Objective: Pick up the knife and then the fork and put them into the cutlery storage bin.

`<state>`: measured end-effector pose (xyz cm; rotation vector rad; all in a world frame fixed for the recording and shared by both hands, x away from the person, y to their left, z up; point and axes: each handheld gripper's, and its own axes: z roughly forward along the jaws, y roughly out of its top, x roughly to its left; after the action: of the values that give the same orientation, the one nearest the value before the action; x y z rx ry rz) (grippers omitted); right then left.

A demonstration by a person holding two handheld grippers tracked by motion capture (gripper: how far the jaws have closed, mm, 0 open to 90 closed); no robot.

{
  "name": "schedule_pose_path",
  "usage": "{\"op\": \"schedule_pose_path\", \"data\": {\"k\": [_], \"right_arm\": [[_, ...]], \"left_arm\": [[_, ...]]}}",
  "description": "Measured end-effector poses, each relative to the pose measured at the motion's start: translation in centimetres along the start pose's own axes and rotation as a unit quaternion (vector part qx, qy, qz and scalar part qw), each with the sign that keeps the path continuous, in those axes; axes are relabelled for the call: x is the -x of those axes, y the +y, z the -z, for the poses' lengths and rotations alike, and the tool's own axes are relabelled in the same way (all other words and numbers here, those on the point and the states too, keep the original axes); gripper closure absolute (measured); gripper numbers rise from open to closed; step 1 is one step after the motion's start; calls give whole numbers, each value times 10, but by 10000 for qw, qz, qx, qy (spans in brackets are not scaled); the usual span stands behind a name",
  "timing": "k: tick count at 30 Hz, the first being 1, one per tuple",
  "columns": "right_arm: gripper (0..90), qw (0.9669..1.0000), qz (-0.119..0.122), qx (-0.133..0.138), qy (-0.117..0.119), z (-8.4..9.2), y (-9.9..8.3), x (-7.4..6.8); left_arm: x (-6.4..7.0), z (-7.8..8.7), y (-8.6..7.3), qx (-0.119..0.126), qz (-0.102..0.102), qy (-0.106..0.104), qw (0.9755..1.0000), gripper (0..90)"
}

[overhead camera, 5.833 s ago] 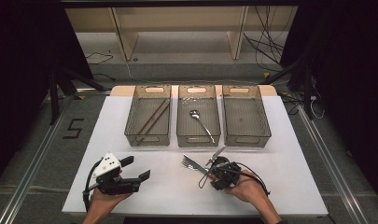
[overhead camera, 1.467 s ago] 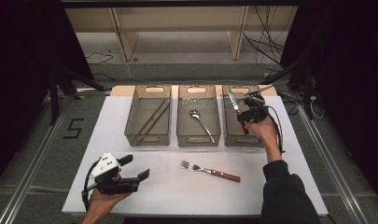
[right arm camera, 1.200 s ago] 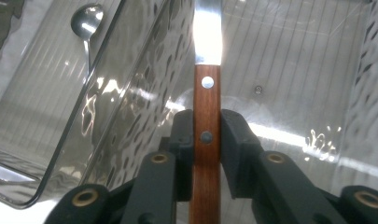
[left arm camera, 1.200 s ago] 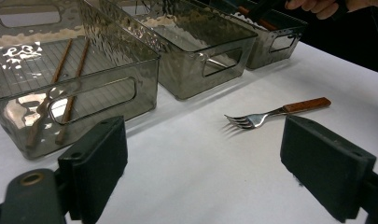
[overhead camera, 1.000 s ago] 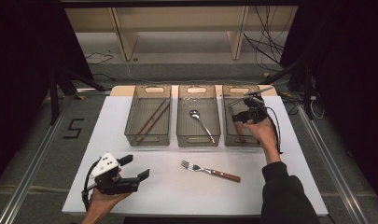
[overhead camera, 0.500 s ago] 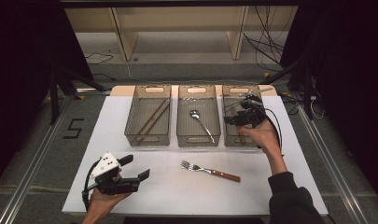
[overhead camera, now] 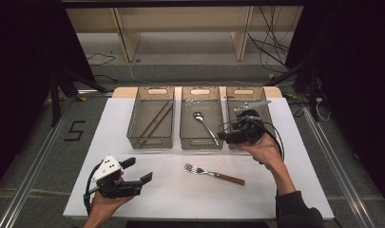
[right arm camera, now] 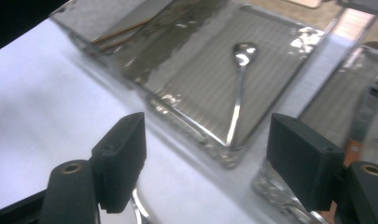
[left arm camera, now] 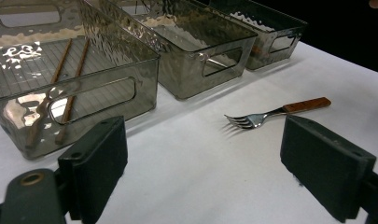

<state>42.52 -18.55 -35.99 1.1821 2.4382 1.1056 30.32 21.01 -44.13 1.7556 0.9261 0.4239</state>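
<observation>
White table (overhead camera: 285, 199), 3 bins, fork (overhead camera: 213, 173) between 2 wide-jawed, empty grippers.

my left hand (overhead camera: 102, 202) comes in over the near left corner of the white table, holding the black two-jaw left gripper (overhead camera: 135, 172) with the grey three-cornered plate on top; it points right along the near edge, its jaws wide apart with nothing between them. my right arm reaches forward from the near right, sleeve at the near edge, and the black right gripper (overhead camera: 222, 134) points left, its jaws just opened wide and gripping nothing.
</observation>
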Motion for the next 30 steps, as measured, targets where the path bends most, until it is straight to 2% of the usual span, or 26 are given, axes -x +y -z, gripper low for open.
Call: {"op": "schedule_pose_path", "data": {"k": [6, 17, 30], "right_arm": [[282, 9996, 197, -110, 167, -3, -11, -15], [229, 9975, 477, -311, 414, -9, -24, -33], [227, 9933, 667, -823, 463, -20, -39, -38]], "left_arm": [[0, 0, 0, -6, 9, -2, 10000, 146], [0, 0, 0, -9, -8, -6, 10000, 146], [0, 1, 0, -1, 12, -17, 10000, 146]]}}
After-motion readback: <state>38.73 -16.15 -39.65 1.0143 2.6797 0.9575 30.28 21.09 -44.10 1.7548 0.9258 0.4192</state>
